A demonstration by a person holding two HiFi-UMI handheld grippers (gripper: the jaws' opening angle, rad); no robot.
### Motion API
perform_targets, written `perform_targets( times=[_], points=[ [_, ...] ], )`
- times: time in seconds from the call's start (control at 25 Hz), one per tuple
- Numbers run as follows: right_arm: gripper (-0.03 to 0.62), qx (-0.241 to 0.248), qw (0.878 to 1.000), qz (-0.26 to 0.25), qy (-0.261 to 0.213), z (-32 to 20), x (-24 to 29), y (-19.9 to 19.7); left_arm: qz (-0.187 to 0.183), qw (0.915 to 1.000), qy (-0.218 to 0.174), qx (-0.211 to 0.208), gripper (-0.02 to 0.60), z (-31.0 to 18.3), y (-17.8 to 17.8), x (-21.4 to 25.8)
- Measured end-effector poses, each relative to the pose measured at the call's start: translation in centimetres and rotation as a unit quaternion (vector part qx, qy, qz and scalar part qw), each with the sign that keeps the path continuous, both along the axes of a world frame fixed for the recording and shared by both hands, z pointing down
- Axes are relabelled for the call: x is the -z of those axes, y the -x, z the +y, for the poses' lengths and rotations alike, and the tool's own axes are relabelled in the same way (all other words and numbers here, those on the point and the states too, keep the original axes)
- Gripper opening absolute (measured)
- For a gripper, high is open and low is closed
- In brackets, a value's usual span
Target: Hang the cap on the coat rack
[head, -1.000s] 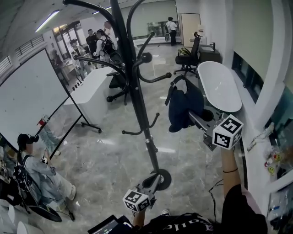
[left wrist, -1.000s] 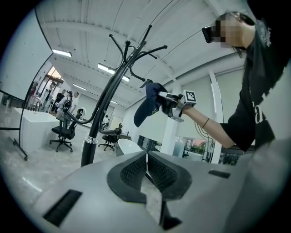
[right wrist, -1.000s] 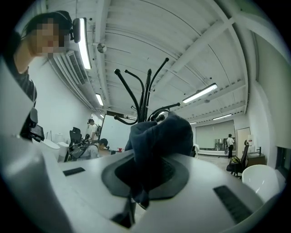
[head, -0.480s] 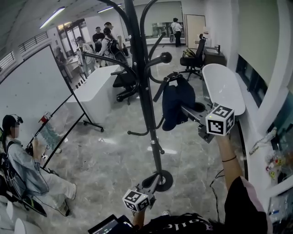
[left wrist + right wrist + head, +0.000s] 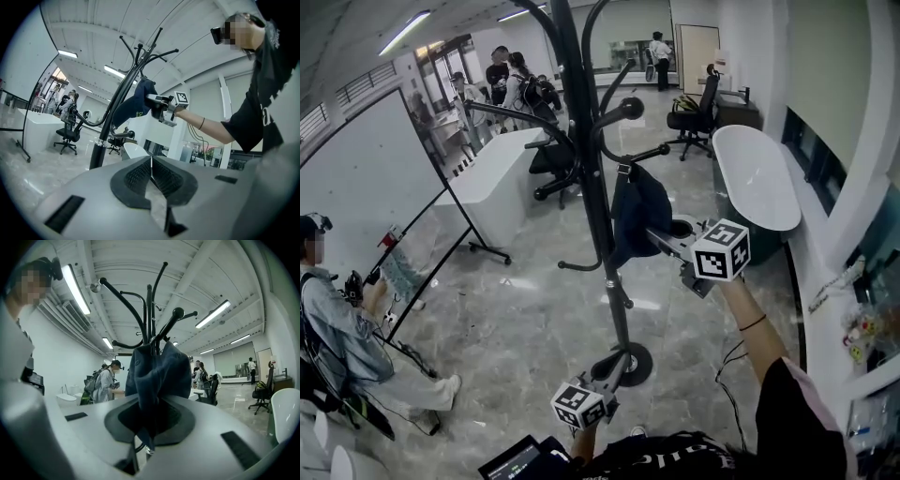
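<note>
The black coat rack (image 5: 593,202) stands mid-floor, its curved hooks spreading above. A dark navy cap (image 5: 637,208) hangs from my right gripper (image 5: 660,240), which is shut on the cap's edge, right beside the pole and just under a ball-tipped hook (image 5: 629,107). In the right gripper view the cap (image 5: 157,373) rises from between the jaws of the right gripper (image 5: 151,423) toward the hooks of the coat rack (image 5: 150,310). My left gripper (image 5: 617,368) is low near the rack's base, shut and empty, its pads (image 5: 161,176) pressed together. From there I see the cap (image 5: 137,101) against the coat rack (image 5: 112,123).
A whiteboard on a stand (image 5: 366,202) is at the left, with a seated person (image 5: 333,323) in front. A white counter (image 5: 492,183) and office chairs (image 5: 694,112) lie behind the rack. A white oval table (image 5: 755,173) is at the right. Several people stand at the back.
My right gripper has carried the cap leftward, from well right of the pole to right against it under the ball-tipped hook. The left gripper has stayed low.
</note>
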State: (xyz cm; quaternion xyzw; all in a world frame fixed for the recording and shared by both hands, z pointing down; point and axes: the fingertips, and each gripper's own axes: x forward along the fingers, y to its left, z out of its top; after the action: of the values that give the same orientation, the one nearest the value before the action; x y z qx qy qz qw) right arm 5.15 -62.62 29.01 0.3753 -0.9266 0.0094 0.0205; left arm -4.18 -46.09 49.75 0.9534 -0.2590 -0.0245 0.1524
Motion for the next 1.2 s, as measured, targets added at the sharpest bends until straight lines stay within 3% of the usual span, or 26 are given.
perform_targets(
  times=[0.16, 0.24, 0.28, 0.4, 0.68, 0.8, 1.08, 1.2],
  points=[
    [0.059, -0.031, 0.999, 0.001, -0.036, 0.6, -0.1, -1.3, -0.003, 1.0, -0.002, 0.005, 0.005, 0.4, 0.1, 0.1],
    [0.197, -0.045, 0.998, 0.012, -0.03, 1.1, -0.9, -2.0, -0.005, 0.9999, -0.003, 0.009, 0.005, 0.8, 0.1, 0.0],
    [0.221, -0.051, 0.998, 0.016, -0.024, 1.4, -1.5, -2.4, -0.005, 0.9999, -0.004, 0.011, 0.005, 1.1, 0.0, 0.0],
    [0.224, -0.061, 0.998, 0.007, -0.008, 2.7, -3.4, -3.9, -0.006, 0.9999, -0.004, 0.014, 0.005, 1.9, -0.3, 0.1],
    [0.224, -0.101, 0.991, -0.092, 0.006, 9.4, -7.1, -8.9, -0.01, 0.9998, -0.009, 0.017, 0.005, 5.2, -2.4, 0.2],
    [0.222, -0.095, 0.989, -0.115, 0.02, 13.2, -9.4, -10.0, -0.012, 0.9997, -0.007, 0.02, 0.005, 6.9, -3.4, -0.4],
    [0.222, -0.048, 0.996, -0.046, 0.056, 22.5, -15.5, -9.4, -0.012, 0.9996, -0.006, 0.025, 0.005, 11.6, -6.5, -0.4],
    [0.222, -0.032, 0.995, -0.048, 0.075, 26.3, -17.3, -9.2, -0.013, 0.9995, -0.006, 0.028, 0.005, 14.1, -8.0, -0.4]
  ],
)
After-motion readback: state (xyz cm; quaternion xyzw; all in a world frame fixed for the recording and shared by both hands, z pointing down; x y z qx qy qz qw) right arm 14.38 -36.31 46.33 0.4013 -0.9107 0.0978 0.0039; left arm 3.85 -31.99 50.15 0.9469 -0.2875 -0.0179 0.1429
